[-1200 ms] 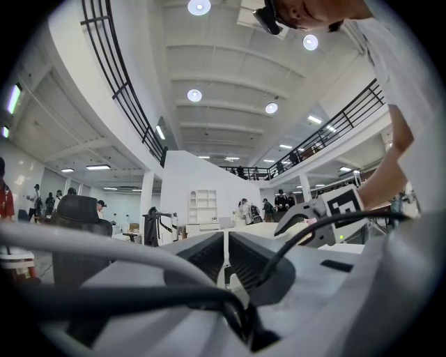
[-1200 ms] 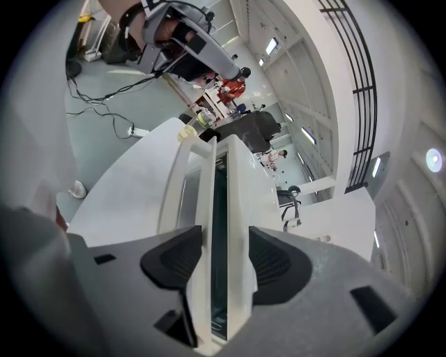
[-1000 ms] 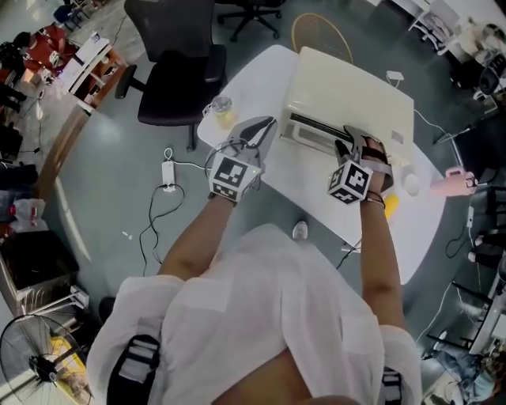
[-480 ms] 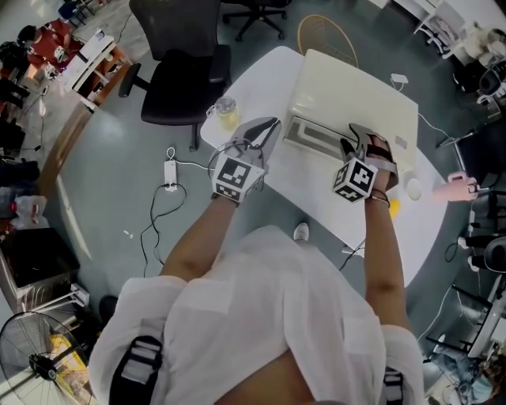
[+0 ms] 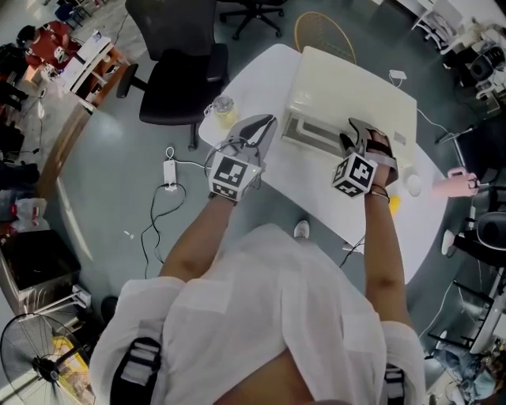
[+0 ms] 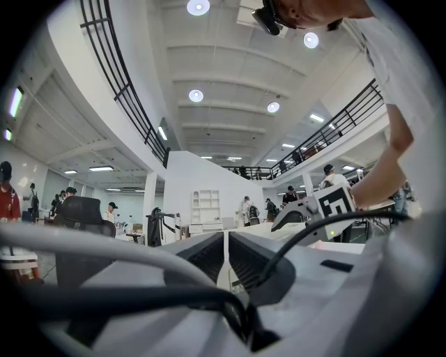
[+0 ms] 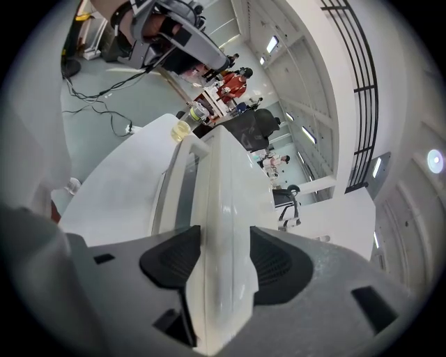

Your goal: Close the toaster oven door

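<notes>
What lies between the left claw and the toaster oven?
Only bare white table, per the head view; the left claw sits apart from the toaster oven.

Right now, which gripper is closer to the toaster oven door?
Right. The right gripper is clamped on the toaster oven door; the left gripper hangs shut off to the door's left, not touching it.

There is one toaster oven on one white tabletop. Two tools are in use, the left tool and the right tool. One jar sits at the tabletop's nine o'clock edge. There are two black chairs, one at eleven o'clock and one at twelve, and one fan at seven.
</notes>
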The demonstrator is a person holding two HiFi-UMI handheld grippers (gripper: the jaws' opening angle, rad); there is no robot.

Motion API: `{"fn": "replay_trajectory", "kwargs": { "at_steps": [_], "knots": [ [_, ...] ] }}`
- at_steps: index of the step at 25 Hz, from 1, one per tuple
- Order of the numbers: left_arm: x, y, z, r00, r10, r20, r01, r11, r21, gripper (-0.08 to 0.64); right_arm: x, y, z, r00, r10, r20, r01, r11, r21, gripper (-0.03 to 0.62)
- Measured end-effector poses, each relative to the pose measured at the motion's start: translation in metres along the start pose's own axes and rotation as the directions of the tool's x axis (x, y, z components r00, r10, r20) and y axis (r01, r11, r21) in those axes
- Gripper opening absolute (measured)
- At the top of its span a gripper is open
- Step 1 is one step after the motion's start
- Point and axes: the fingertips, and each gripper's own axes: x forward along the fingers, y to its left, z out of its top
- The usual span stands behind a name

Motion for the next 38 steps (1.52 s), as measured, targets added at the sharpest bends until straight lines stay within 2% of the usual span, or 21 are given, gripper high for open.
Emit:
{"fn": "replay_trajectory", "kwargs": {
  "at_steps": [3,6,8,10,12,14,16,21,22,23,24,27,31,35,38],
  "knots": [
    [-0.001,0.003,0.001,1.0,0.005,-0.002,-0.005,1.0,0.002,0.021,-0.002,-0.003,0.001,1.0,-0.017,0.015,0.017,1.0,0.026,0.224],
    [-0.003,0.001,0.002,1.0,-0.002,-0.001,0.002,1.0,0.007,0.021,-0.009,-0.003,-0.001,0.998,-0.032,0.048,0.025,0.99,0.137,0.208],
    [-0.006,-0.001,0.004,1.0,-0.006,0.001,0.006,1.0,0.013,0.021,-0.018,-0.004,-0.003,0.996,-0.049,0.073,0.029,0.967,0.255,0.202],
    [-0.007,0.003,0.008,1.0,0.002,0.006,-0.002,1.0,0.02,0.021,-0.027,-0.009,-0.006,0.992,-0.077,0.102,0.03,0.914,0.404,0.195],
    [-0.008,0.006,0.01,1.0,0.012,0.008,-0.013,1.0,0.015,0.021,-0.036,-0.01,-0.012,0.986,-0.107,0.129,0.016,0.827,0.562,0.195],
    [-0.01,0.006,0.01,1.0,0.013,0.006,-0.013,1.0,0.012,0.021,-0.045,-0.01,-0.016,0.973,-0.15,0.177,-0.018,0.712,0.702,0.193],
    [-0.01,0.007,0.012,1.0,0.014,0.013,-0.015,1.0,0.028,0.021,-0.054,-0.014,-0.017,0.951,-0.205,0.232,-0.065,0.602,0.796,0.193],
    [-0.018,0.005,0.032,0.999,0.014,0.032,-0.015,1.0,0.012,0.021,-0.083,-0.016,-0.024,0.894,-0.313,0.32,-0.201,0.358,0.912,0.174],
    [-0.02,0.004,0.036,0.999,0.009,0.037,-0.01,1.0,0.015,0.021,-0.089,-0.016,-0.025,0.884,-0.335,0.326,-0.22,0.318,0.922,0.159],
    [-0.022,0.003,0.039,0.999,0.004,0.042,-0.005,1.0,0.021,0.021,-0.094,-0.016,-0.027,0.876,-0.355,0.328,-0.229,0.292,0.928,0.148],
    [-0.024,0.003,0.043,0.999,-0.001,0.046,-0.001,1.0,0.027,0.021,-0.098,-0.016,-0.029,0.87,-0.371,0.325,-0.228,0.282,0.932,0.136],
    [-0.03,0.005,0.05,0.998,0.002,0.056,-0.003,1.0,0.029,0.021,-0.11,-0.017,-0.036,0.861,-0.409,0.302,-0.196,0.281,0.939,0.088],
    [-0.037,0.008,0.057,0.998,0.019,0.063,-0.021,0.999,0.035,0.021,-0.128,-0.021,-0.05,0.841,-0.465,0.277,-0.191,0.225,0.956,0.012],
    [-0.042,0.006,0.061,0.997,0.025,0.071,-0.028,0.999,0.04,0.021,-0.144,-0.018,-0.054,0.819,-0.496,0.289,-0.222,0.19,0.956,0.005],
    [-0.043,0.005,0.062,0.997,0.024,0.07,-0.027,0.999,0.046,0.021,-0.147,-0.015,-0.056,0.822,-0.495,0.281,-0.213,0.19,0.958,0.005]
  ]
}}
